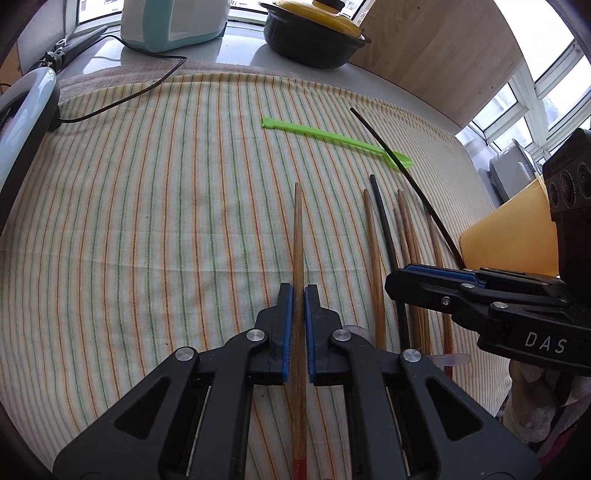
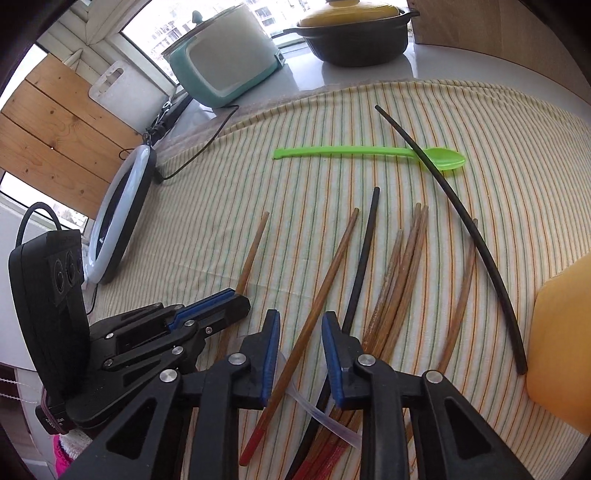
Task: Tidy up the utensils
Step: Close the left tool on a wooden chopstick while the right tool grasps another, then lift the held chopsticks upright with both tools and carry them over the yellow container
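My left gripper [image 1: 299,295] is shut on a wooden chopstick [image 1: 298,229] with a red end, which points away across the striped cloth [image 1: 147,221]. The right wrist view shows the same left gripper [image 2: 238,297] holding that chopstick [image 2: 255,243]. My right gripper [image 2: 301,321] straddles another red-ended wooden chopstick [image 2: 332,258], with gaps showing beside its pads, so it is open. It stands low over the cloth just right of the left gripper [image 1: 397,282]. To its right lie a bundle of wooden chopsticks [image 2: 406,251], a black chopstick [image 2: 365,240] and a longer black one [image 2: 461,214] crossing a green spoon [image 2: 351,150].
A teal rice cooker [image 2: 225,59] and a black pot with a yellow lid [image 2: 354,33] stand at the back. A ring light [image 2: 118,214] with its cable lies at the cloth's left edge. An orange container [image 2: 561,350] sits at the right. A clear plastic strip [image 2: 317,413] lies under the chopsticks.
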